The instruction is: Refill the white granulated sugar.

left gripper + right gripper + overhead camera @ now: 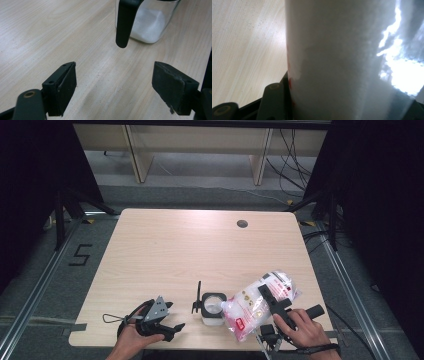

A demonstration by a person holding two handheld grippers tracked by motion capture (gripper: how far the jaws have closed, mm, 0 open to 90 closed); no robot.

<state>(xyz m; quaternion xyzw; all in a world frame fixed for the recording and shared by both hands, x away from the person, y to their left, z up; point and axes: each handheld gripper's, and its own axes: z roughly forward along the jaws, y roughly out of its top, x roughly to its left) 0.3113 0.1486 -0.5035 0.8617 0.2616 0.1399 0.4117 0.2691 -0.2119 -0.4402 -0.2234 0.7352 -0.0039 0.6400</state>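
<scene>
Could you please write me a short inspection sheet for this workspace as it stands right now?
Surface: light wooden table, a round hole near its far edge.
Job's things: glass jar with white powder, hinged lid open; plastic bag of white powder tilted, its end at the jar.
Clutter: nothing seen.
Grippers: left tool open, nothing between its jaws, pointing at the jar; right tool clamped on the bag.
Cables: several on the floor beyond the right far corner.
Surroundings: black curtains, floor rails, a "5" marking.
</scene>
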